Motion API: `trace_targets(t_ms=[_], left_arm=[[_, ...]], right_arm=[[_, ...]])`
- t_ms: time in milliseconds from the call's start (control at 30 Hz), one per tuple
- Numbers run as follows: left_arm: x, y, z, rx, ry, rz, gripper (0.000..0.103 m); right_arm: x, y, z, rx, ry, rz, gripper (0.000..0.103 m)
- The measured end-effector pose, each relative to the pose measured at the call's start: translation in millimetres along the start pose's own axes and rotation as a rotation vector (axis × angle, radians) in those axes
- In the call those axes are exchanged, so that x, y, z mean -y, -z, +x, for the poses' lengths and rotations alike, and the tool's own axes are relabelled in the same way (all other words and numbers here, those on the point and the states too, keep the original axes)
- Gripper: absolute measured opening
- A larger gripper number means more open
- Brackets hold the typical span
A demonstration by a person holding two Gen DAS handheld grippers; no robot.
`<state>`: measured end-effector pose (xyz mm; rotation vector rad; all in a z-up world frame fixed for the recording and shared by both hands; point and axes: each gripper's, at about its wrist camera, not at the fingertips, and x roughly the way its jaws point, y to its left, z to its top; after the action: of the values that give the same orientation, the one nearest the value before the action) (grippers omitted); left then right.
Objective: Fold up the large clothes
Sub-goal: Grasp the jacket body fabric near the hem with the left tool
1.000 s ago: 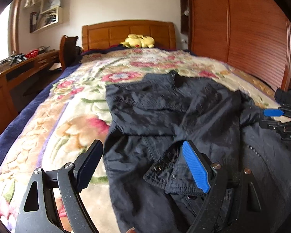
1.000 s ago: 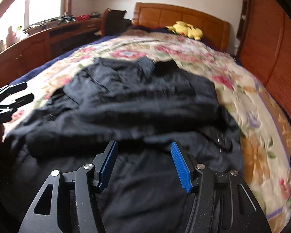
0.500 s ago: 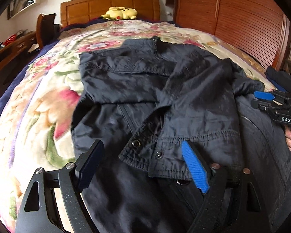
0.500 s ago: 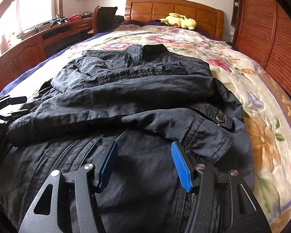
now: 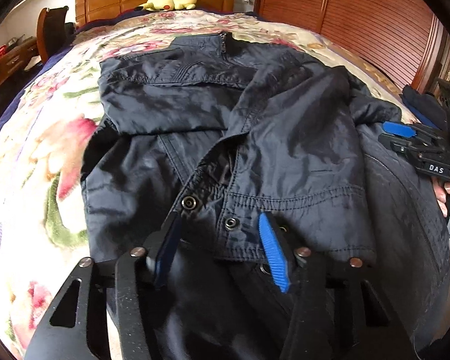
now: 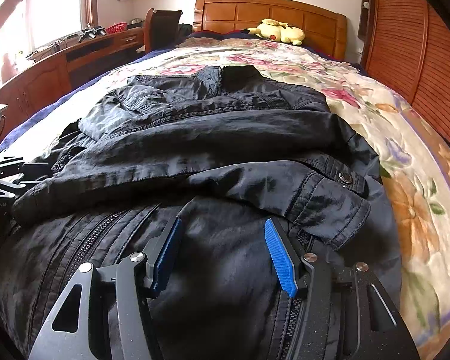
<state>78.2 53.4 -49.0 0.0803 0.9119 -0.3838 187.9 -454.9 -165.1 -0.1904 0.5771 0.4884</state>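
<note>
Both grippers, left and right, jaws open over jacket; cuff unpinched, slippery, liable to unfold.

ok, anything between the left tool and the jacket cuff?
Nothing visible. The left tool is open right at the snap cuff of the sleeve folded across the jacket; only jacket fabric lies between its fingers.

Yellow plush toy by wooden headboard, floral bedspread, desk.
</note>
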Motion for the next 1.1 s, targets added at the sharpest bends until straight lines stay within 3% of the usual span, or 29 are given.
trace_targets(t_ms=[67, 300, 433, 700, 900, 967, 1067, 1100], left_arm=[[5, 2, -2, 0.001, 0.016, 0.021, 0.033], [26, 5, -6, 0.004, 0.000, 0.114, 0.019], [21, 2, -12, 0.039, -0.020, 0.098, 0.000], [4, -9, -41, 0.177, -0.092, 0.048, 0.000], [-16, -11, -29, 0.125, -0.088, 0.000, 0.000], [-19, -9, -21, 0.084, -0.070, -0.018, 0.019], [-21, -6, -11, 0.039, -0.037, -0.034, 0.039], [-20, -4, -11, 0.040, -0.021, -0.031, 0.039]], right_arm=[[0, 0, 0, -0.001, 0.000, 0.001, 0.059], [0, 1, 2, -0.005, -0.006, 0.010, 0.059], [0, 1, 2, -0.006, -0.009, 0.014, 0.059], [0, 1, 2, -0.005, -0.007, 0.015, 0.059], [0, 1, 2, -0.005, -0.008, 0.014, 0.059], [0, 1, 2, -0.005, -0.009, 0.016, 0.059], [0, 1, 3, -0.004, -0.014, 0.021, 0.059], [0, 2, 3, -0.004, -0.016, 0.023, 0.059]])
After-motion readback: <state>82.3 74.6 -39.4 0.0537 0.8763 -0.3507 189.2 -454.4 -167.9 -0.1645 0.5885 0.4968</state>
